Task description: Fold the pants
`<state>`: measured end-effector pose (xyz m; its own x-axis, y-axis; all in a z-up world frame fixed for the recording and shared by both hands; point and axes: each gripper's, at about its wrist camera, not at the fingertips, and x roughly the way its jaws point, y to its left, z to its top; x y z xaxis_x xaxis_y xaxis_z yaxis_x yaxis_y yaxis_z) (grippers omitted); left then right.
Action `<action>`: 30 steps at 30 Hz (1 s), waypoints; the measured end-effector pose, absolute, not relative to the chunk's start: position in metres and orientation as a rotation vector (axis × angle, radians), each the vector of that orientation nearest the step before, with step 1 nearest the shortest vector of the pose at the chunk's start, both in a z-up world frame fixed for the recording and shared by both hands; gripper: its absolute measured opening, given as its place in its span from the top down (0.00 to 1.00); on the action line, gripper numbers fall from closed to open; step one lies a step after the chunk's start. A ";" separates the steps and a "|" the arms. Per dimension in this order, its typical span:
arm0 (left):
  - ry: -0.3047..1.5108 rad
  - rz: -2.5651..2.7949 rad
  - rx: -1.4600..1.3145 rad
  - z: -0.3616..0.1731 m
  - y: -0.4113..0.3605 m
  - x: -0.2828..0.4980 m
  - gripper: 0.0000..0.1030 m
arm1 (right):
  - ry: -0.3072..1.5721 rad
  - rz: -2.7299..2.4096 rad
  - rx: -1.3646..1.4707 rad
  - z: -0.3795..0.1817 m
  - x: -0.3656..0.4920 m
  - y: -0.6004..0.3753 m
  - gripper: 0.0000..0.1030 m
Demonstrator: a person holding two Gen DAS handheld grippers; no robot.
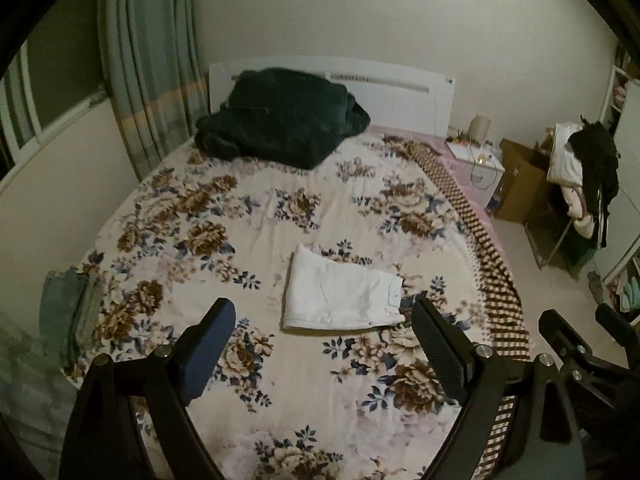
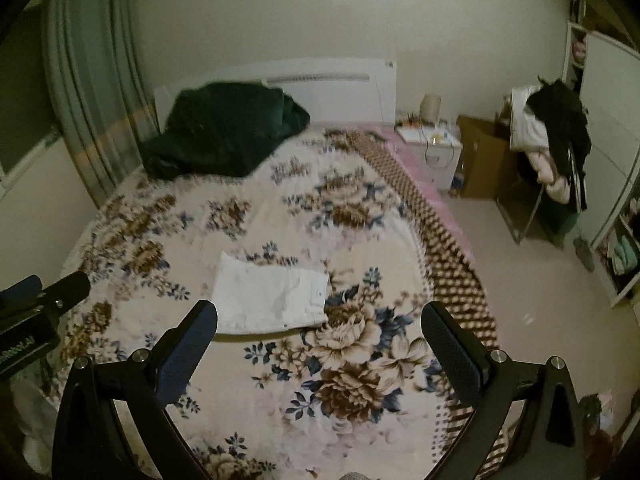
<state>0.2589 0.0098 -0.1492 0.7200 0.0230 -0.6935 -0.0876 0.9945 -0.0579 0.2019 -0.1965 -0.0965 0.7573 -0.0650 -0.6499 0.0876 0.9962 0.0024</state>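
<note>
White pants (image 1: 340, 292) lie folded into a compact rectangle on the floral bedspread (image 1: 192, 216), near the middle of the bed; they also show in the right wrist view (image 2: 268, 298). My left gripper (image 1: 322, 322) is open and empty, held above the bed just short of the pants. My right gripper (image 2: 320, 322) is open and empty, held above the bed to the right of the pants. The right gripper's fingers (image 1: 560, 332) show at the right edge of the left wrist view.
A dark green blanket (image 1: 280, 120) is heaped at the head of the bed by the white headboard (image 1: 392, 92). Folded teal clothes (image 1: 68, 308) lie at the bed's left edge. A nightstand (image 2: 436, 148), cardboard box (image 2: 480, 160) and clothes-laden chair (image 2: 552, 148) stand at the right.
</note>
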 end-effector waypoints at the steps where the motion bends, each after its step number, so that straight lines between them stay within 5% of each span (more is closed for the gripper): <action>1: 0.753 0.065 -0.086 -0.141 0.009 0.252 0.13 | 0.698 -0.083 0.031 -0.086 0.192 -0.196 0.00; 14: 0.682 0.063 -0.066 -0.084 0.012 0.178 0.13 | 0.620 -0.073 0.025 0.011 0.084 -0.187 0.00; 30: 0.754 0.064 -0.071 -0.078 0.009 0.154 0.09 | 0.663 -0.079 0.043 0.020 0.059 -0.194 0.00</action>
